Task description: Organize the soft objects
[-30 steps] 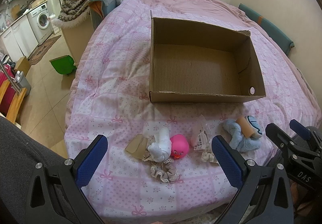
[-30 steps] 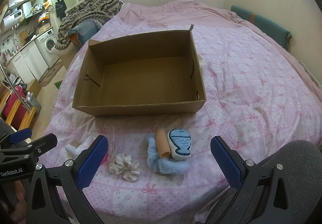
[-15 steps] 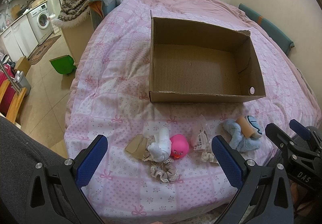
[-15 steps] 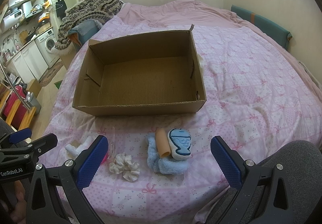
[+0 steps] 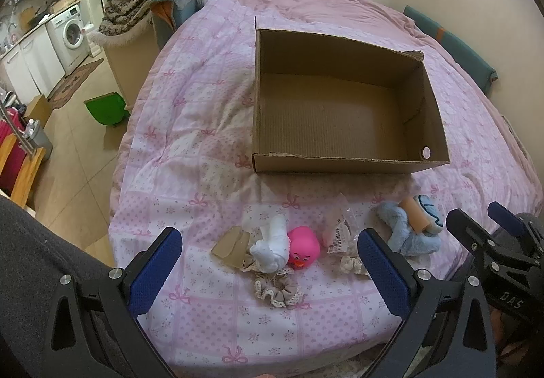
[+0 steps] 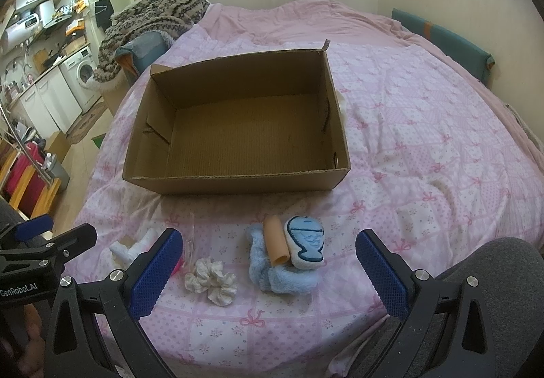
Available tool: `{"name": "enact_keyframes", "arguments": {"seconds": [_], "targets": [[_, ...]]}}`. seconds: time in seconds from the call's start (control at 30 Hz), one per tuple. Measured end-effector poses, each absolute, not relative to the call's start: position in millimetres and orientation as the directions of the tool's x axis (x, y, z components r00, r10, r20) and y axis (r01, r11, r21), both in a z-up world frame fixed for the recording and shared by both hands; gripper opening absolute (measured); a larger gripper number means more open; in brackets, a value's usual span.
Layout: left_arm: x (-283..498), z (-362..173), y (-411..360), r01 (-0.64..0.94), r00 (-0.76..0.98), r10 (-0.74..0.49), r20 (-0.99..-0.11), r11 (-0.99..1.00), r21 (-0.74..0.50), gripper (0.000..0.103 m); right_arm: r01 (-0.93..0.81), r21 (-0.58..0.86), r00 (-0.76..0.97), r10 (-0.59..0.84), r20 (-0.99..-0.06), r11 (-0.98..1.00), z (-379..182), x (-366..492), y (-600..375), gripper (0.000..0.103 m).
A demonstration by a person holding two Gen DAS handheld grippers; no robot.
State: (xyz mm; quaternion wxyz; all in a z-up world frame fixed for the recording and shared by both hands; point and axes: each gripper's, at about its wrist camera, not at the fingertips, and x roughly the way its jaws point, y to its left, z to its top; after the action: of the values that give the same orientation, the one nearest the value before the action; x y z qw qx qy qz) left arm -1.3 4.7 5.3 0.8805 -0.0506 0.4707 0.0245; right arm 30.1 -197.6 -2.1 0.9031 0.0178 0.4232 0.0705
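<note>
Both tools hang over the near edge of the bed (image 5: 204, 126), nothing gripped. The left hand-held gripper (image 5: 268, 271) is spread wide, released, above the white sock (image 5: 272, 247), the pink duck (image 5: 303, 250) touching it, and the beige scrunchie (image 5: 277, 289) just in front. The right hand-held gripper (image 6: 268, 271) is spread wide too, empty, with the white scrunchie (image 6: 212, 281) and the blue cloth (image 6: 282, 272) between its fingers; a tan tube (image 6: 276, 242) and a fish pad (image 6: 306, 242) lie on that cloth. Beyond the row sits the box (image 6: 234, 181), open, with only its bare floor showing.
</note>
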Motion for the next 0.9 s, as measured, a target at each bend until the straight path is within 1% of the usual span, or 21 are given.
{"name": "enact_keyframes", "arguments": {"seconds": [0.23, 0.47, 0.63, 0.77, 0.8, 0.83, 0.87, 0.9], "targets": [[-1, 5, 6, -0.095, 0.550, -0.003, -0.835, 0.993, -0.066, 0.103, -0.108, 0.108, 0.612, 0.152, -0.776, 0.988, -3, 35, -199, 0.103], [2, 4, 11, -0.125, 0.538, 0.008, -0.843, 0.990, -0.071, 0.103, -0.133, 0.180, 0.557, 0.224, -0.800, 0.975, 10, 63, -212, 0.103], [5, 0, 16, -0.152, 0.510, 0.011, -0.860, 0.985, -0.078, 0.103, -0.124, 0.229, 0.447, 0.260, -0.856, 0.966, 8, 99, -227, 0.103], [6, -2, 19, -0.162, 0.503, 0.013, -0.864, 0.984, -0.080, 0.103, -0.127, 0.242, 0.278, 0.269, -0.922, 0.962, -20, 122, -231, 0.103], [6, -3, 19, -0.163, 0.502, 0.012, -0.865, 0.983, -0.081, 0.103, -0.126, 0.247, 0.245, 0.271, -0.931, 0.961, -26, 123, -231, 0.094], [6, -3, 20, -0.165, 0.500, 0.011, -0.866, 0.983, -0.083, 0.103, -0.124, 0.245, 0.200, 0.266, -0.943, 0.962, -36, 126, -231, 0.080], [6, -3, 21, -0.167, 0.500, 0.010, -0.866, 0.982, -0.085, 0.103, -0.113, 0.246, 0.165, 0.262, -0.951, 0.963, -46, 127, -232, 0.074], [6, -4, 21, -0.168, 0.498, 0.008, -0.867, 0.982, -0.087, 0.103, -0.099, 0.243, 0.140, 0.255, -0.957, 0.965, -55, 128, -234, 0.062]]}}
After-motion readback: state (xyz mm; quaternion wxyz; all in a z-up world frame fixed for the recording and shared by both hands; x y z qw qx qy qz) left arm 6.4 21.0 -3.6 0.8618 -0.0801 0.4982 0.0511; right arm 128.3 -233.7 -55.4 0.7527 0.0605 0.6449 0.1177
